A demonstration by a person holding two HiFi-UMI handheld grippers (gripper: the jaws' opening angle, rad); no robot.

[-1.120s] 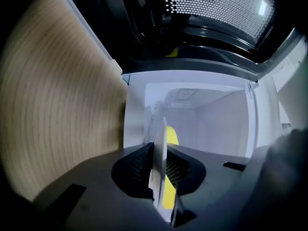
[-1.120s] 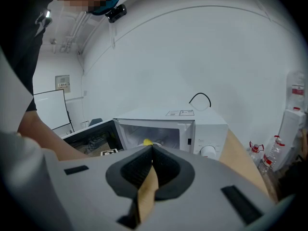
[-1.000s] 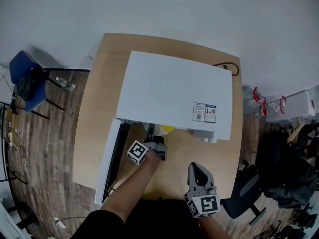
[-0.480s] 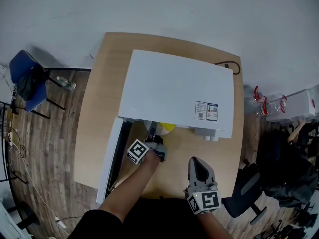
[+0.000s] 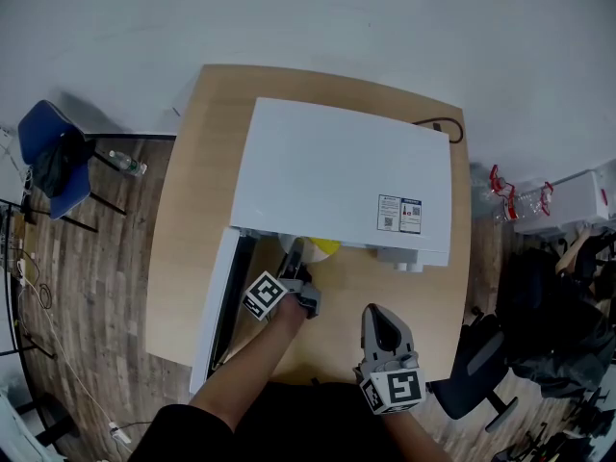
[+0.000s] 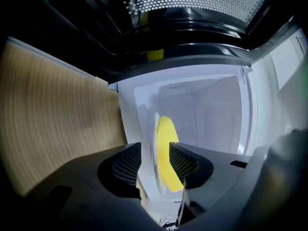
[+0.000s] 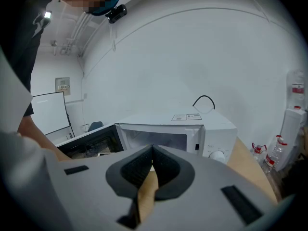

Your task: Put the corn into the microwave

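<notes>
lying on a thin white plate [image 6: 155, 129] just inside the boxy white microwave [image 5: 337, 171], the yellow corn [image 6: 166, 143] shows as a smooth rounded mass, its kernels too blurred to make out. the left gripper's [image 6: 155, 163] ribbed black pads straddle the plate rim, jaws just parted, seemingly clear of it. the right gripper [image 7: 152, 165] hangs pinched together, empty, over the pale wood-grain table [image 5: 188, 219].

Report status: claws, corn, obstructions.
Left claw just opened, loose around plate and corn. Right claw shut, empty. Corn at microwave mouth, door open. Nothing in the way.
</notes>
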